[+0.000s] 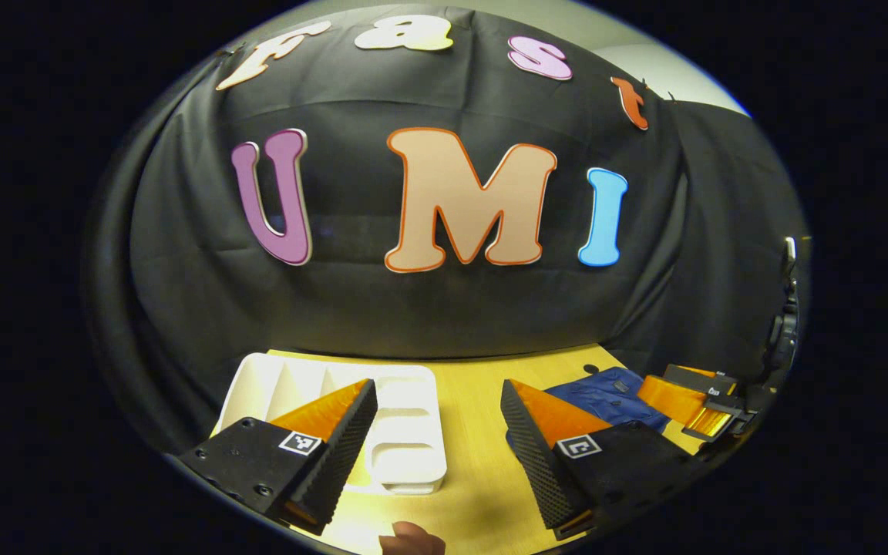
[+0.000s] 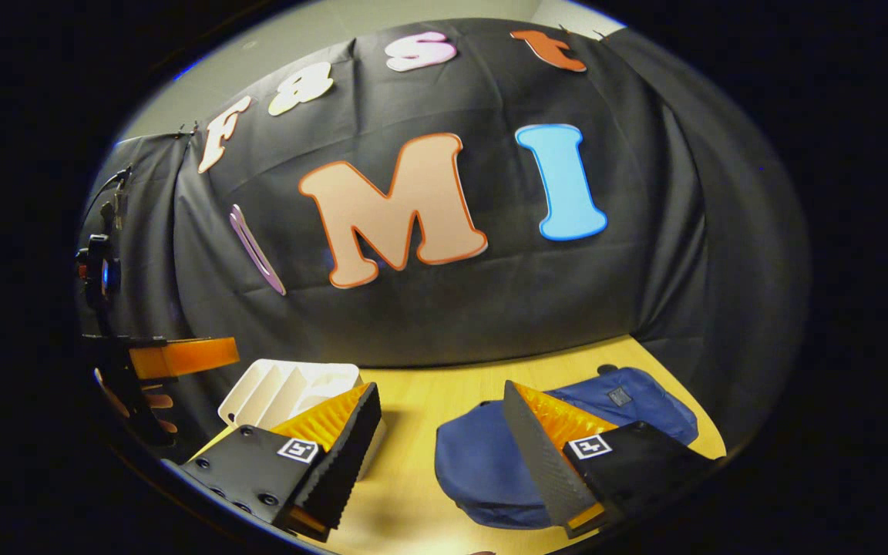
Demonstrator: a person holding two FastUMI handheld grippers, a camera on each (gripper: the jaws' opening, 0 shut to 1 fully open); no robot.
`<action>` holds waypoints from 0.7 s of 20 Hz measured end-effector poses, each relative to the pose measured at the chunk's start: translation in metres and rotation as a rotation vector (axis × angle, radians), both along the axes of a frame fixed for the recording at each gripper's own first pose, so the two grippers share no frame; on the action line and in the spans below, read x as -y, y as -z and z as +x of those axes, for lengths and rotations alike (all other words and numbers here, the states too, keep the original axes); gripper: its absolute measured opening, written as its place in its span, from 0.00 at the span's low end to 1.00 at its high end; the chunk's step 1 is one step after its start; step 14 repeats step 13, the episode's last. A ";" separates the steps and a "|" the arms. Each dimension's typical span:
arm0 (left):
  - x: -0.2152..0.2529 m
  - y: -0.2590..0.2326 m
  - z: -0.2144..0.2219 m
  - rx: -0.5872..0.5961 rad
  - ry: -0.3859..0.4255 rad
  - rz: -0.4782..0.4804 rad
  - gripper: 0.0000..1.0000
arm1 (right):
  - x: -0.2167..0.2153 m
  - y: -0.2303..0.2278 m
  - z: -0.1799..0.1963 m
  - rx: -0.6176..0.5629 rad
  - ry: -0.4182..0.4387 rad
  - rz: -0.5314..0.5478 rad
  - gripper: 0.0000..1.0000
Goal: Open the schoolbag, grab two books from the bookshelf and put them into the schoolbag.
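Observation:
A dark blue schoolbag (image 2: 482, 462) lies flat on the yellow table (image 2: 421, 401), its flap shut as far as I can tell. My right gripper (image 2: 441, 385) hangs open above the bag's left part, nothing between its fingers. A white divided bookshelf rack (image 1: 405, 447) sits on the table's left side. My left gripper (image 1: 438, 385) is open just above the rack's right edge. In the left gripper view the schoolbag (image 1: 613, 393) lies to the right, with the right gripper (image 1: 710, 405) beyond it. In the right gripper view the rack (image 2: 282, 389) sits at left, and the left gripper (image 2: 174, 358) stands beside it.
The black cloth wall closes off the table's far edge right behind the rack and the bag. Bare tabletop (image 1: 475, 432) runs between the rack and the bag. A person's fingertip (image 1: 411, 539) shows at the near edge, and a hand (image 2: 143, 405) holds the left gripper.

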State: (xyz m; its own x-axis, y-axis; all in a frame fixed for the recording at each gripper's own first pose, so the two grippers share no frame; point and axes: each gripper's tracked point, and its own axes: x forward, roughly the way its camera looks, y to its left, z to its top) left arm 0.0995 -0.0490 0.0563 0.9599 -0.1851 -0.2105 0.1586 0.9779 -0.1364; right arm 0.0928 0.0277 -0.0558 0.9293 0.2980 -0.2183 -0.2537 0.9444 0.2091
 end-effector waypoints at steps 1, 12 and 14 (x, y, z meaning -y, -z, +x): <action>-0.005 -0.004 -0.005 0.020 -0.015 -0.001 0.94 | -0.003 -0.011 -0.007 0.031 0.007 -0.008 1.00; -0.042 -0.049 -0.056 0.189 -0.136 0.001 0.96 | -0.020 -0.087 -0.042 0.215 0.014 -0.023 1.00; -0.042 -0.052 -0.057 0.191 -0.135 -0.004 0.96 | -0.019 -0.091 -0.044 0.228 0.013 -0.020 1.00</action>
